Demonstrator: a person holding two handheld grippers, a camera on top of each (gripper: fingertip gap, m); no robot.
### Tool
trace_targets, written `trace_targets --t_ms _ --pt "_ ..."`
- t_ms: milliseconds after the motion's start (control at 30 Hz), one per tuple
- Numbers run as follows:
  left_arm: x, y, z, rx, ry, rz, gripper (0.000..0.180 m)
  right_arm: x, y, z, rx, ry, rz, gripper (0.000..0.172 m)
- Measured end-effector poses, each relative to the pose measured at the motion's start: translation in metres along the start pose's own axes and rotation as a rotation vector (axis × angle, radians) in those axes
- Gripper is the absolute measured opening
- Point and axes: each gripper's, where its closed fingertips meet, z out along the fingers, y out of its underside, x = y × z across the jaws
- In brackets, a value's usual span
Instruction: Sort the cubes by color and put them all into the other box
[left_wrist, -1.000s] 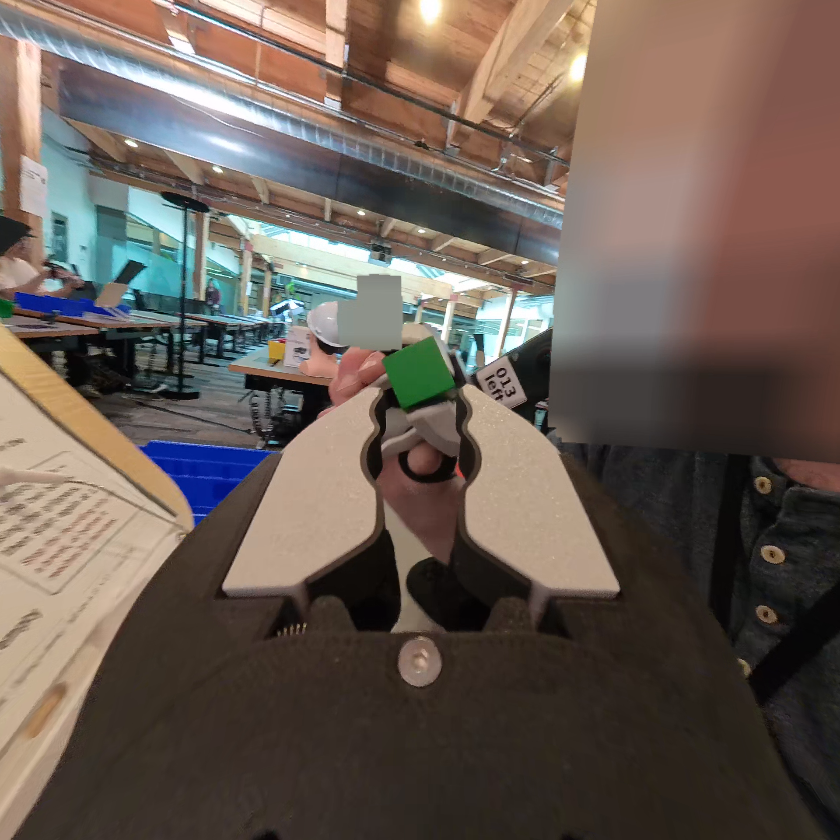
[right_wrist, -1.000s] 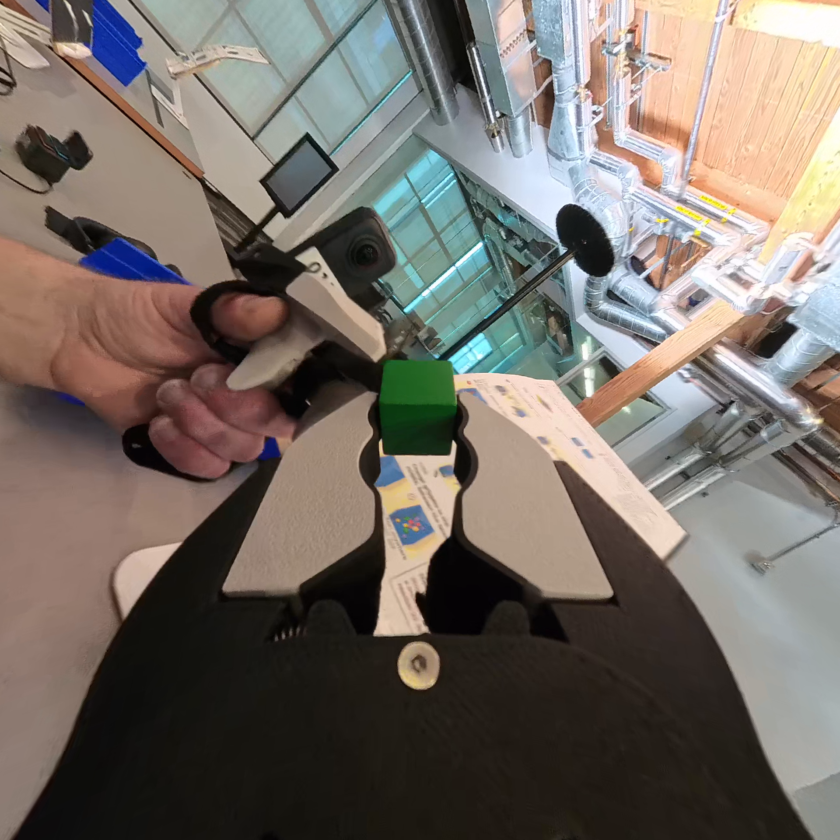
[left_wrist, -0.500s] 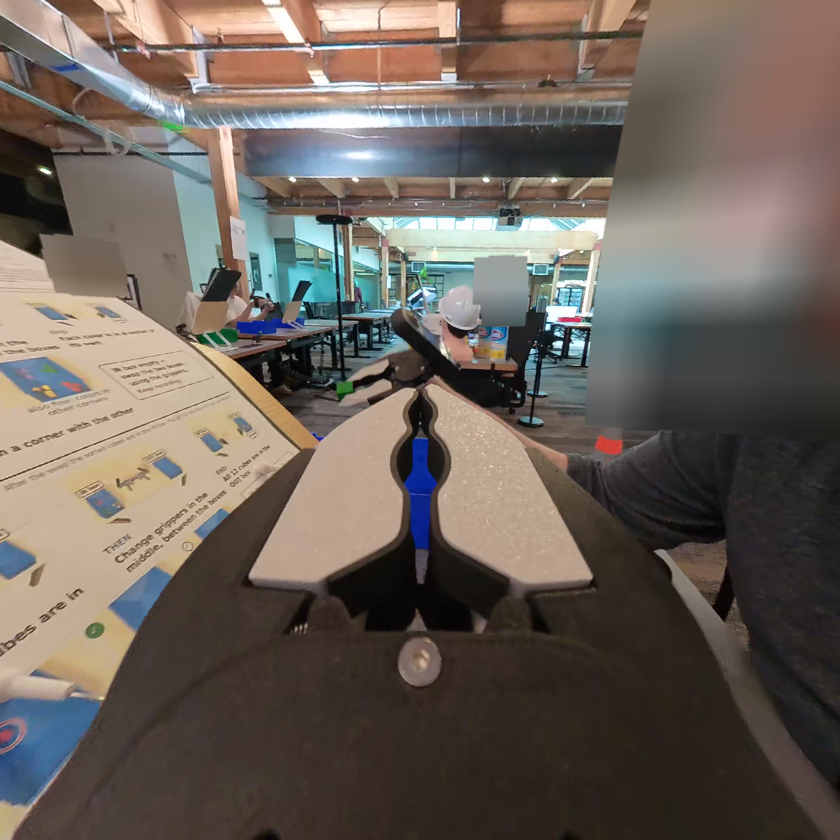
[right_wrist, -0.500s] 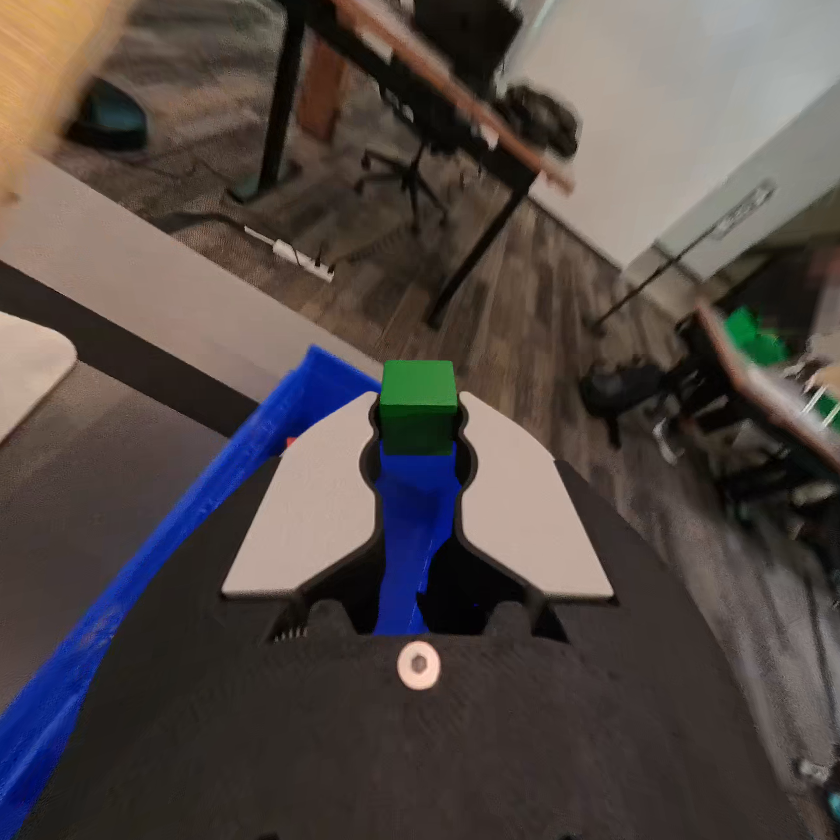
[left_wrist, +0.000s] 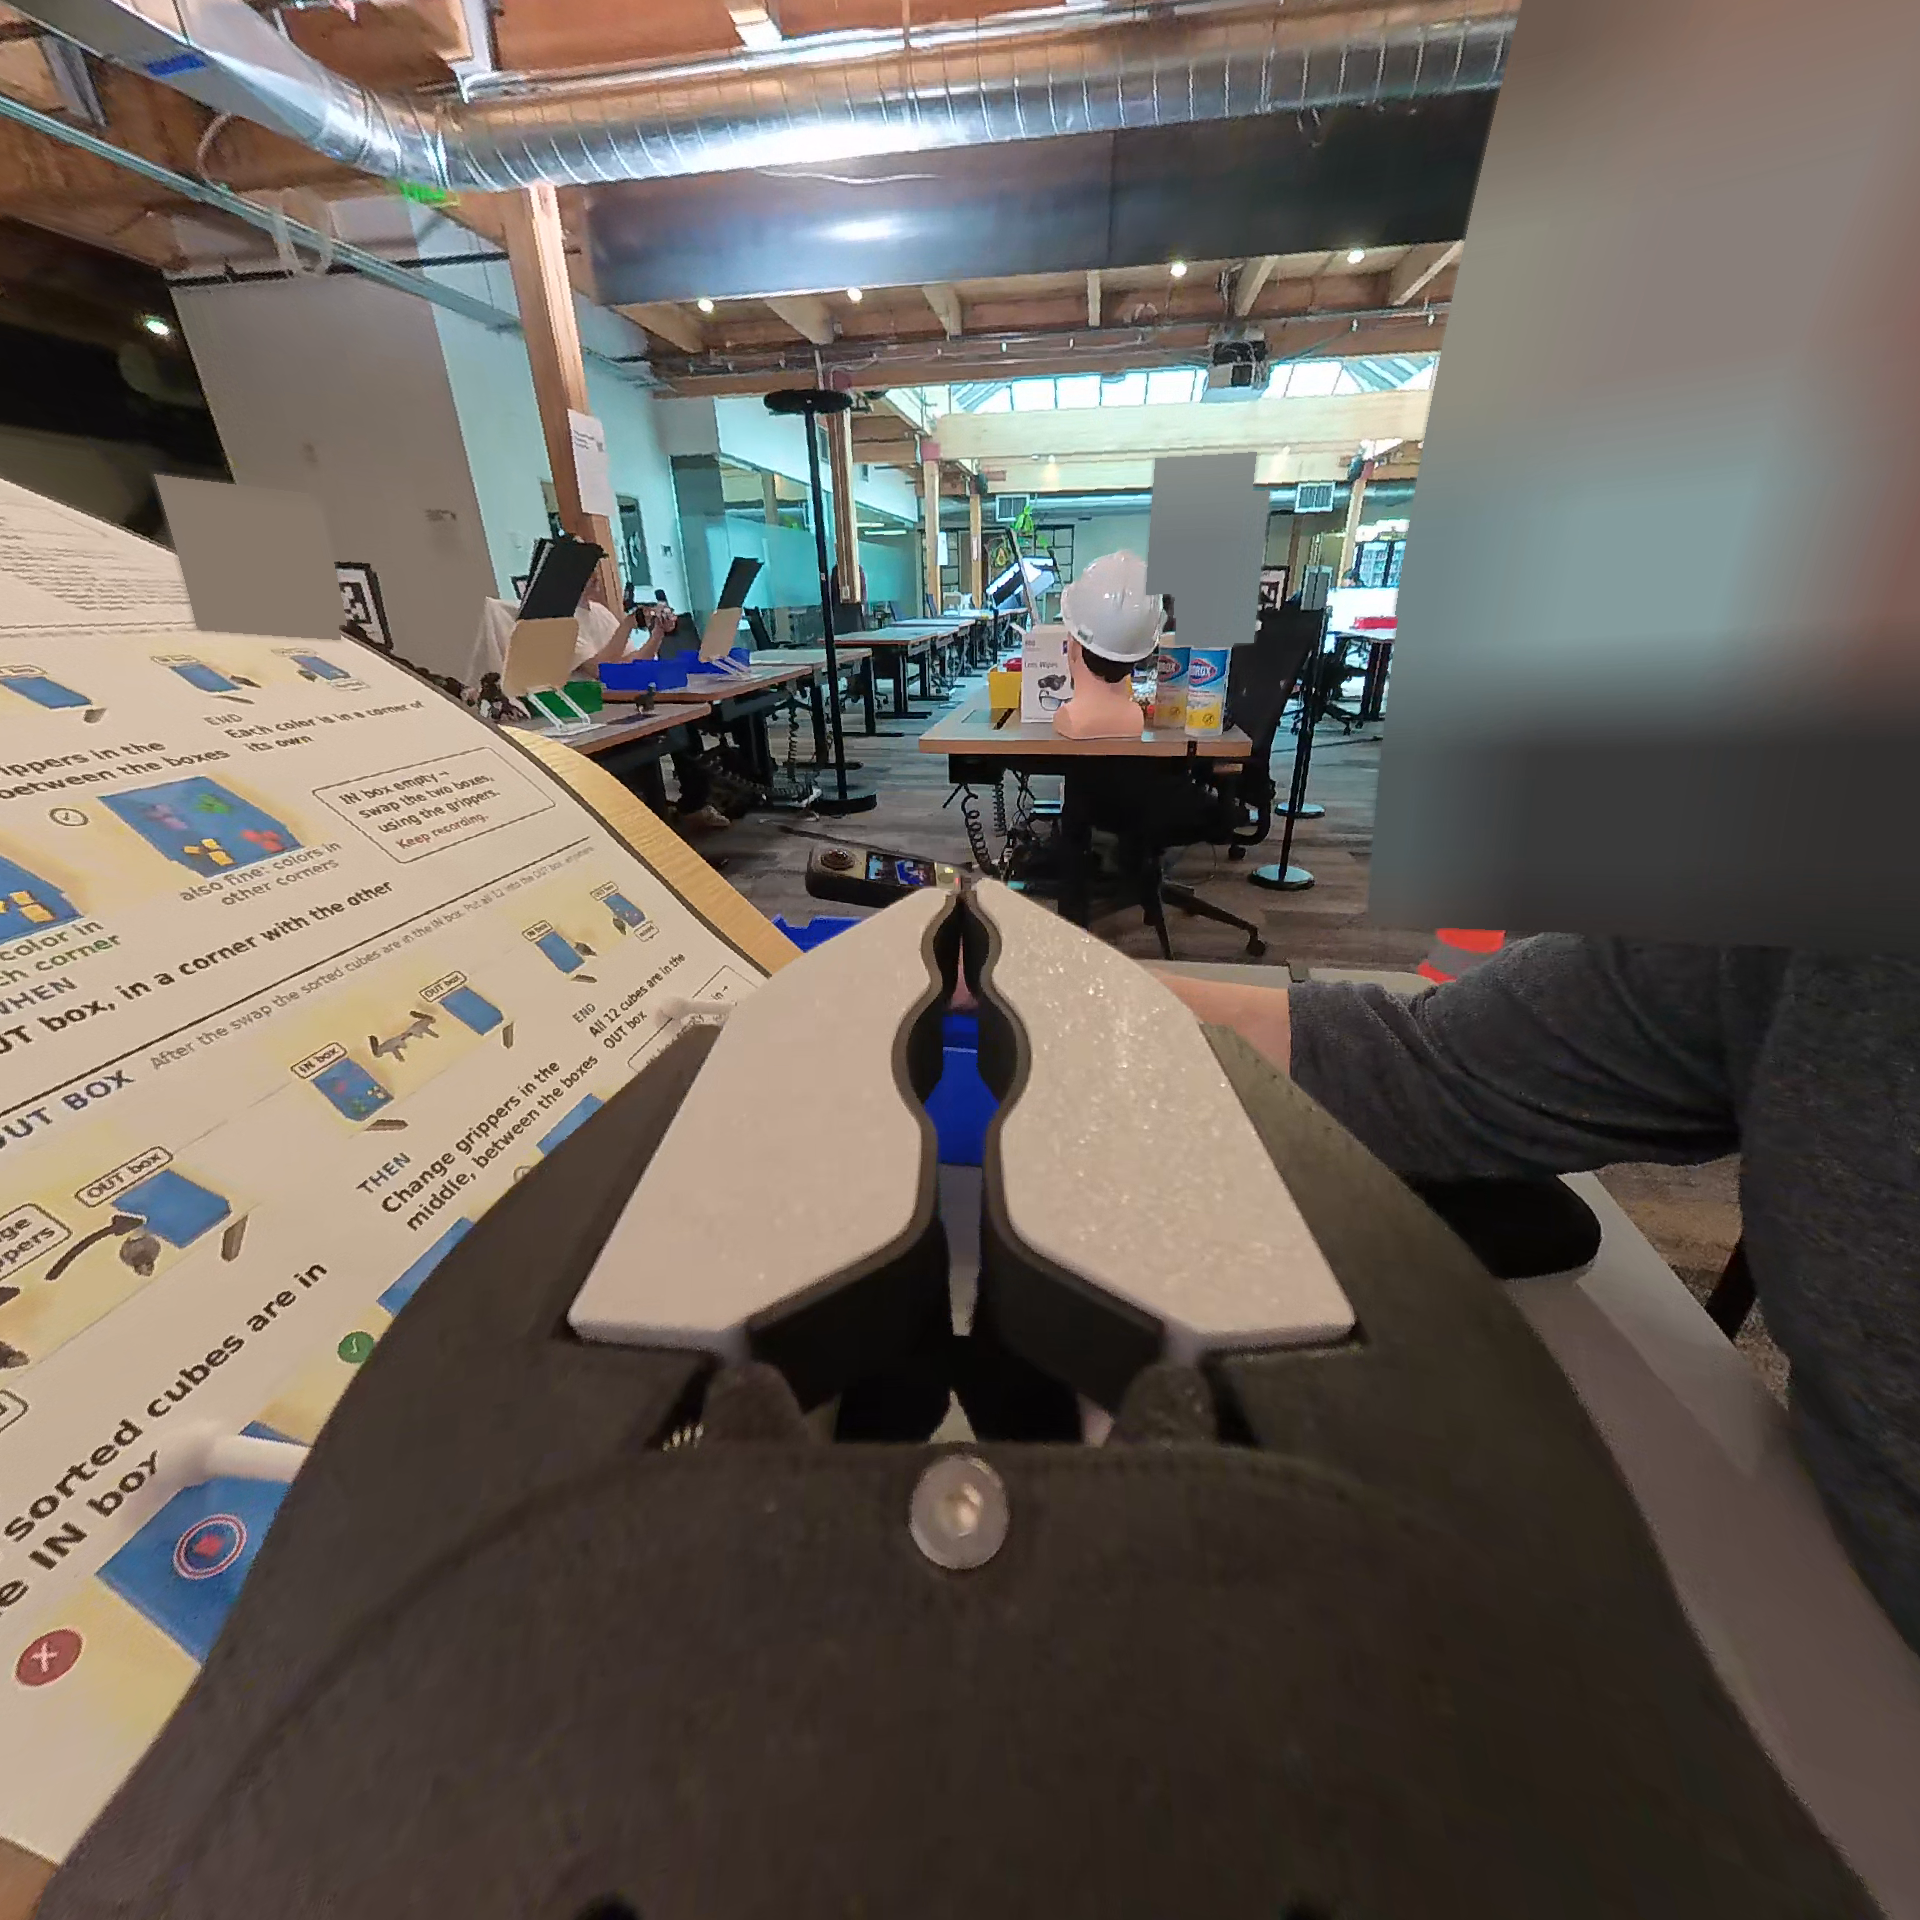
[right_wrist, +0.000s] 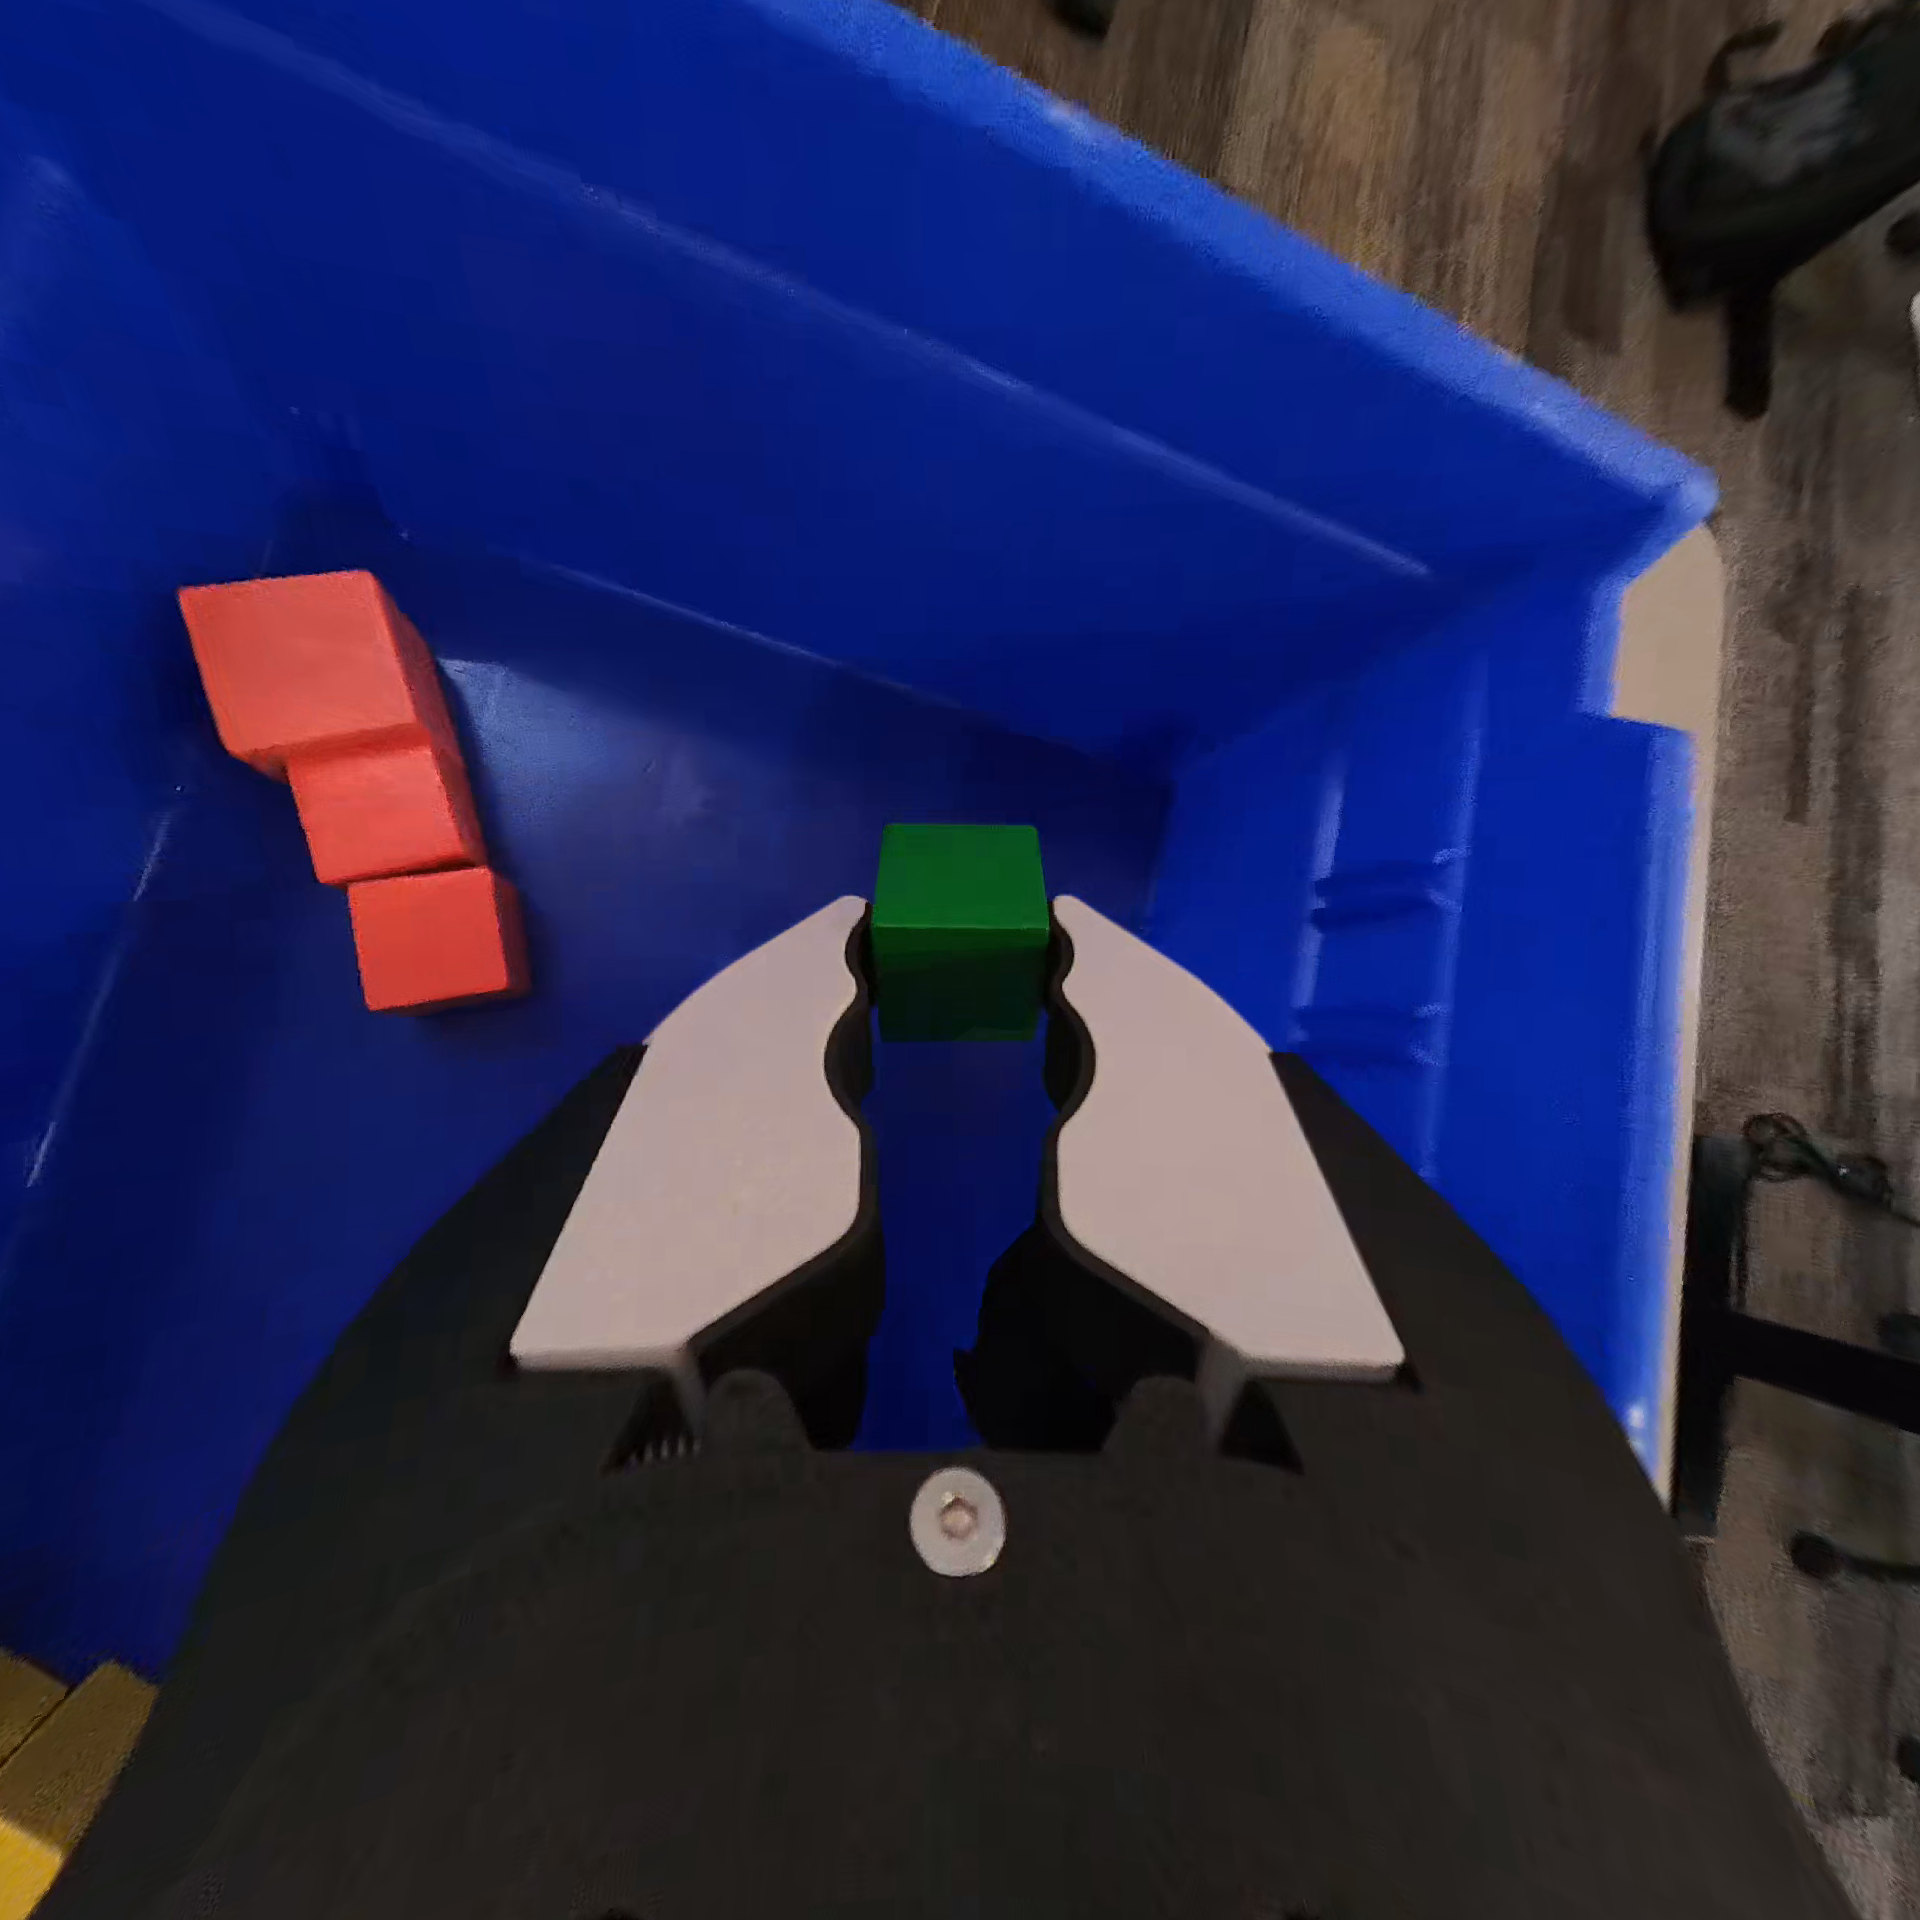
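The right tongs (right_wrist: 958, 935) are clamping a green cube (right_wrist: 956, 914), both pads pressing on its sides, and are hanging over the inside of a blue box (right_wrist: 831, 416). Left of these tongs, three red cubes (right_wrist: 364, 790) are lying in a touching row on the box floor, near its far wall. The left tongs (left_wrist: 961, 914) are resting together at the tips with nothing between them, pointing out over the room; an instruction sheet (left_wrist: 260, 935) is leaning to their left.
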Motion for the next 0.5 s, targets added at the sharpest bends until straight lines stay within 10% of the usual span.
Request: trace_targets --t_ms 500 --pt "-0.011 0.011 -0.004 -0.114 -0.056 0.025 0.0 0.0 -0.005 -0.001 -0.025 0.047 -0.041 0.04"
